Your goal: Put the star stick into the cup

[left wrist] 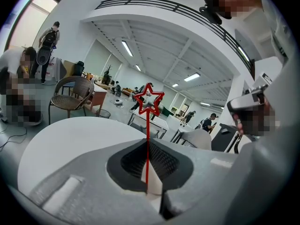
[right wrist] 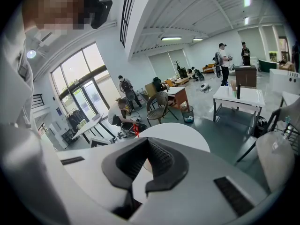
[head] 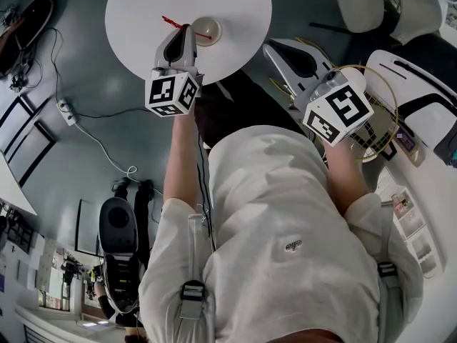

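The left gripper (head: 186, 33) is reaching over the round white counter (head: 136, 9). Its fingers (left wrist: 129, 161) are pinching the thin red shaft of the star stick (left wrist: 148, 100), with the star standing clear above them in the left gripper view. In the head view the stick is lying slanted across the gripper's tip. The star end is pointing left and the plain end is reaching over the cup (head: 208, 28), which is sitting upright on the counter just beyond the fingers. I cannot tell whether the plain end is inside the rim or only hovering over it.

The step in hand looks to be lowering the stick into the cup. To do it well, the person should be tipping the gripper so the plain end is pointing down into the mouth rather than across it. They should be bringing it down near the middle, since the cup looks light and a knock on the rim could be sliding or toppling it. The pinch should be firm until the end is resting inside, because so thin a shaft could be swivelling between the fingers. Only then should they be spreading, with the gripper lifting away without dragging the star.

The right gripper (right wrist: 146, 149) is hanging off the counter's edge, its fingers pressed together on nothing, so it is free for steadying the cup
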A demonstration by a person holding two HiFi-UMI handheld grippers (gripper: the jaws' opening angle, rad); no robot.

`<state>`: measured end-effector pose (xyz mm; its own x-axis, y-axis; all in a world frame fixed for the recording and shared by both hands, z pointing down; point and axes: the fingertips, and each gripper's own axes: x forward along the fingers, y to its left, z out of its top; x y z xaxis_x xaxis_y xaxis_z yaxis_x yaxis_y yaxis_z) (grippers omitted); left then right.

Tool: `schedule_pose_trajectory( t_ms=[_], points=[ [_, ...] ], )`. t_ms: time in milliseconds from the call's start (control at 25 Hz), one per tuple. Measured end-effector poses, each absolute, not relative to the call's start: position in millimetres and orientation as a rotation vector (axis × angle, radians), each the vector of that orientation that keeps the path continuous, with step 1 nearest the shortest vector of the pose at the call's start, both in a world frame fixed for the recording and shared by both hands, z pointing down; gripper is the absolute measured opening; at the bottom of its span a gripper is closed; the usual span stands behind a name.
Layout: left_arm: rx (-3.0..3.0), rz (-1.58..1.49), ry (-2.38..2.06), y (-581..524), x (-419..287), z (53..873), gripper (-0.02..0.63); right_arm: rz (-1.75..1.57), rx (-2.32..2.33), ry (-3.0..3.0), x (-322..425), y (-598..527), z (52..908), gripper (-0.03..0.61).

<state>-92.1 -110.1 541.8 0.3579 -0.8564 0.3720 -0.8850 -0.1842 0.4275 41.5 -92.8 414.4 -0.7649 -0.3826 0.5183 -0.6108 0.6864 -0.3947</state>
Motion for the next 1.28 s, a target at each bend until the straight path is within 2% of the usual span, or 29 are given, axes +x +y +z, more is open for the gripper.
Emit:
schedule_pose_trajectory(
  t_ms=[1280],
  points=[
    [2.012, 0.144, -1.474, -123, -88, 554, 0.028, 0.799, 0.791, -2.504, 51, -101, 411, 0.008]
  ],
)
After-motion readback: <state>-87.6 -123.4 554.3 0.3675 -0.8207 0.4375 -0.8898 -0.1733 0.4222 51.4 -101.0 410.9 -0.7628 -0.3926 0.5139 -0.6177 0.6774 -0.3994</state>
